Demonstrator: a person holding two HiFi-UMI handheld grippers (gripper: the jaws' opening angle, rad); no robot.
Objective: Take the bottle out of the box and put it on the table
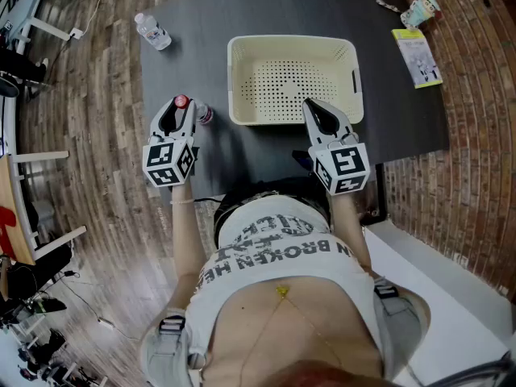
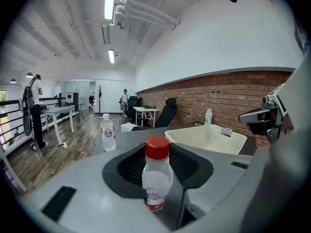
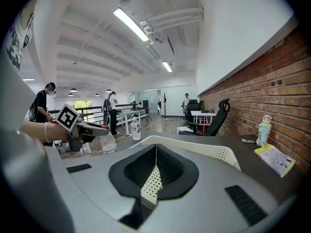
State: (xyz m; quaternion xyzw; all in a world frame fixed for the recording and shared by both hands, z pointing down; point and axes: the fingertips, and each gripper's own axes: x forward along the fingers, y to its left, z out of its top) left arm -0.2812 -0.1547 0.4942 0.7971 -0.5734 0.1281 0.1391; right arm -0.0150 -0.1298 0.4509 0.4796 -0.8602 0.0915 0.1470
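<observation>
A small clear bottle with a red cap [image 1: 201, 113] [image 2: 157, 171] stands upright near the left front edge of the dark table [image 1: 266, 153], outside the cream basket [image 1: 294, 42] [image 2: 214, 137]. My left gripper [image 1: 184, 106] [image 2: 158, 147] is shut on the bottle, which fills the gap between its jaws. The basket holds nothing. My right gripper [image 1: 311, 106] [image 3: 155, 147] hovers at the basket's front right rim [image 3: 194, 147], shut and holding nothing. In the right gripper view the left gripper [image 3: 92, 126] and its bottle [image 3: 108, 144] show at the left.
A second water bottle [image 1: 151, 31] [image 2: 108, 132] stands at the table's far left corner. A yellow booklet [image 1: 417, 56] and a small figure-shaped bottle [image 1: 421, 10] lie at the far right. Desks, chairs and people fill the room beyond.
</observation>
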